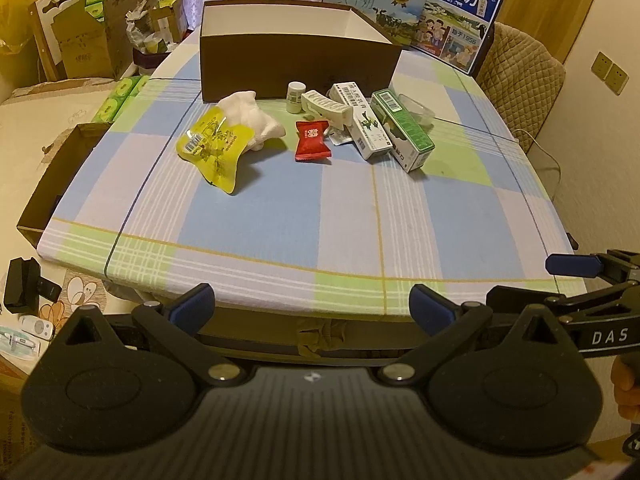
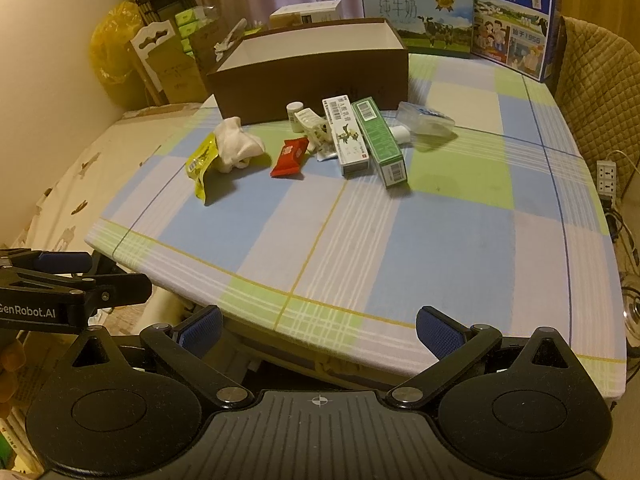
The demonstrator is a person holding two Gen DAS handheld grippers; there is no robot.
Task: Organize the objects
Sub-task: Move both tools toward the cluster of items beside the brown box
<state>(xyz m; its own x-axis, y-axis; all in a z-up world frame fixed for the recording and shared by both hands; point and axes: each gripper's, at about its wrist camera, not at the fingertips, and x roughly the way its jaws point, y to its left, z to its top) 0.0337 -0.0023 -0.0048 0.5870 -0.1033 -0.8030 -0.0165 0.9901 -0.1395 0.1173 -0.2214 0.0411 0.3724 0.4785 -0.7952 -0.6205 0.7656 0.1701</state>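
The left gripper (image 1: 312, 304) and right gripper (image 2: 318, 326) both hang at the near edge of the table (image 1: 280, 216), fingers spread wide with nothing between them. The landmark is the open brown box (image 1: 296, 60) at the far side of the checked cloth. Just in front of it lie a yellow packet (image 1: 212, 144) under a white cloth (image 1: 252, 118), a red sachet (image 1: 313, 141), a small white bottle (image 1: 296, 96), and 2 cartons, one white (image 1: 362, 122), one green (image 1: 402, 130). 2 milk cases (image 1: 460, 16) stand behind the box.
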